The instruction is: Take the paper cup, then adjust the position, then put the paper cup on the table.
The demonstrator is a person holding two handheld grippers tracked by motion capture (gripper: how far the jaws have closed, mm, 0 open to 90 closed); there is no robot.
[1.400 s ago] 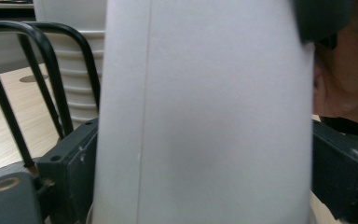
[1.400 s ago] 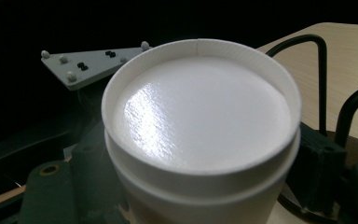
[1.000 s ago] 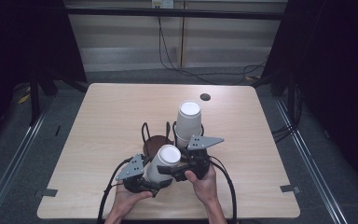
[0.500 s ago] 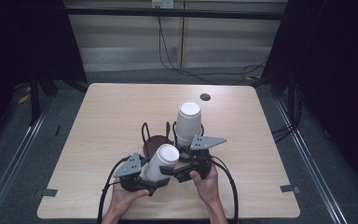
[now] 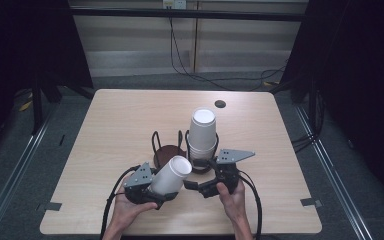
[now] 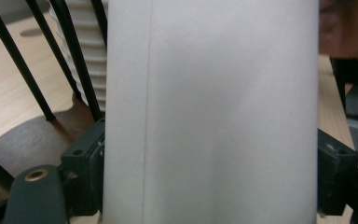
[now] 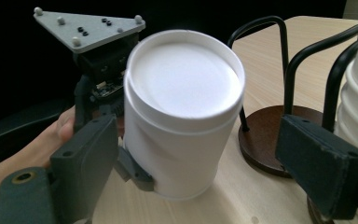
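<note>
While tilted (base-first) — plain white cup

Matt, probably paper cup; wood-look table.

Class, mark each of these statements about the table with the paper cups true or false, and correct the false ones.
1. The left gripper is clamped on a white paper cup. True.
2. That cup stands upright on the table. False: it is tilted, closed base pointing up and away from the person.
3. A stack of white cups sits in a black wire holder. True.
4. The right gripper holds a second cup. False: its jaws stand open, the left gripper's cup before them.
5. The round brown base beside the stack carries cups. False: it is bare.
</note>
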